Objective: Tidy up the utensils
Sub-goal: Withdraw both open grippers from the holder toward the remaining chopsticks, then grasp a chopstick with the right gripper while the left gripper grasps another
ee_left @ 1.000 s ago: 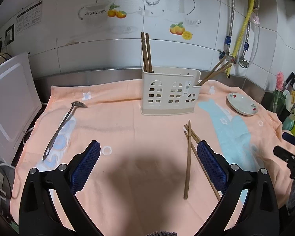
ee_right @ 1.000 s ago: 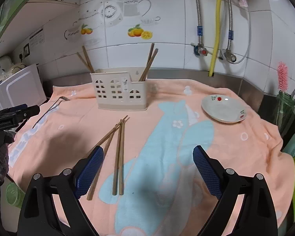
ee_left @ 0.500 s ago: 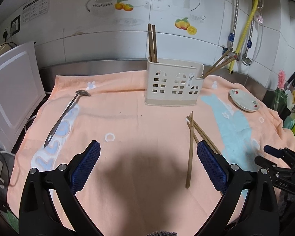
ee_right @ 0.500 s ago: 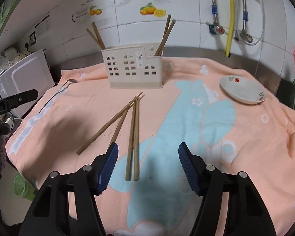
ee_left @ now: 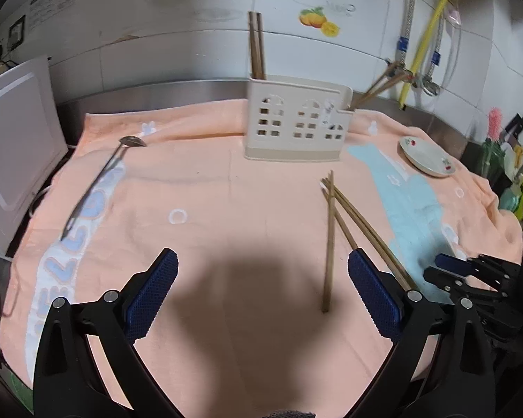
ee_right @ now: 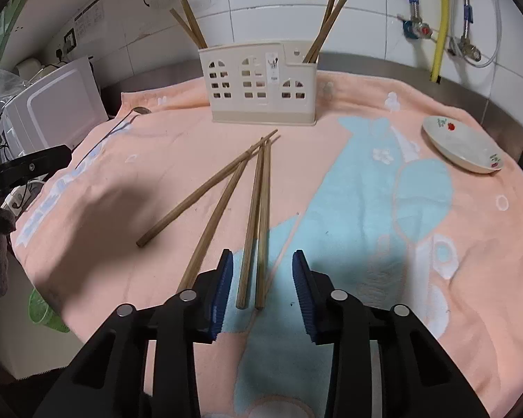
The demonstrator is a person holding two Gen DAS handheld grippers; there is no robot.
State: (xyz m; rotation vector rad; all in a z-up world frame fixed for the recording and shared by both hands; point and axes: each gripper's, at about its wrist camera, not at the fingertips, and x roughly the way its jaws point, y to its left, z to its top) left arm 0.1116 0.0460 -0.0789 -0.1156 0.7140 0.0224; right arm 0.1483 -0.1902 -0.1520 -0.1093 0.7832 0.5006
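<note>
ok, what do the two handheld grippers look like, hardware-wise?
Both match: the left gripper and right gripper have matte black angular plastic fingers, blue cross-hatched textured pads, and round silver pivot fasteners. No cables or markings are visible on them.

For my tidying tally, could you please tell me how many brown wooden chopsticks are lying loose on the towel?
4: a parallel pair reaching between the right gripper's still-open, just-closing jaws, and two splayed leftwards. All tips meet near the cream holder. None seem hidden.
</note>
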